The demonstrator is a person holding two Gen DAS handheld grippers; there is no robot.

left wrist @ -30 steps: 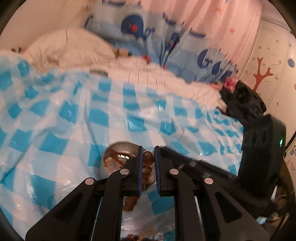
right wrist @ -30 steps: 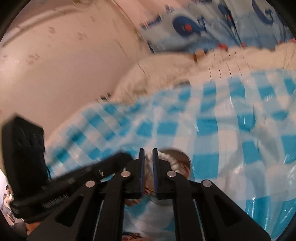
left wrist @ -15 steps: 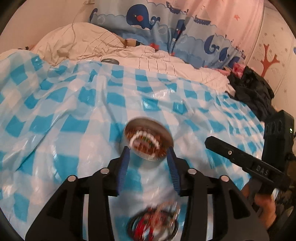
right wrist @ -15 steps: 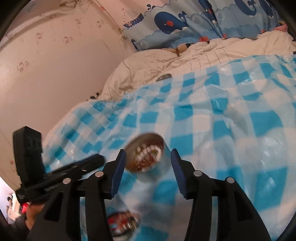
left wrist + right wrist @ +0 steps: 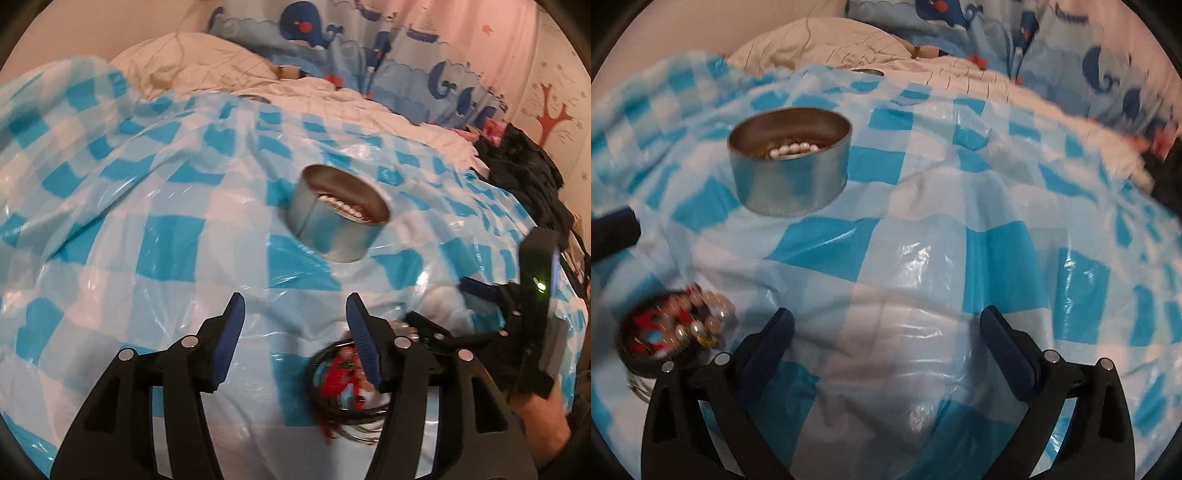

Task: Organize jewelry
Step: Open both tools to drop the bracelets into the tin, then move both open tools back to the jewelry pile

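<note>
Pulled back from the round silver metal tin [image 5: 341,225] since a second ago, when both pairs of blue-padded jaws sat nearly shut right over it; now standing clear of it, nearer the cameras. Left gripper [image 5: 293,334] about half spread and opening further, nothing between its blue pads [image 5: 232,338], only blue-and-white checked plastic sheet [image 5: 177,251] beneath. Right gripper [image 5: 886,345] spread as wide as it goes and opening to that reach, again with bare sheet in the gap and nothing pressed by either pad. In the left wrist view, right gripper visible at the right edge, low beside the pile. Tin upright on the sheet, far from the left gripper and slightly right of centre; in the right wrist view, far and to the left, with a white pearl-like bead strand [image 5: 794,149] lying inside against brownish pieces. Loose jewellery pile of red, black and pearl pieces [image 5: 670,332] on the sheet near-left of the right gripper, just beside its left finger, blurred; same pile partly hidden behind the left gripper's right finger. White bedding [image 5: 207,62] and whale-print blue fabric [image 5: 424,70] at the far side.
</note>
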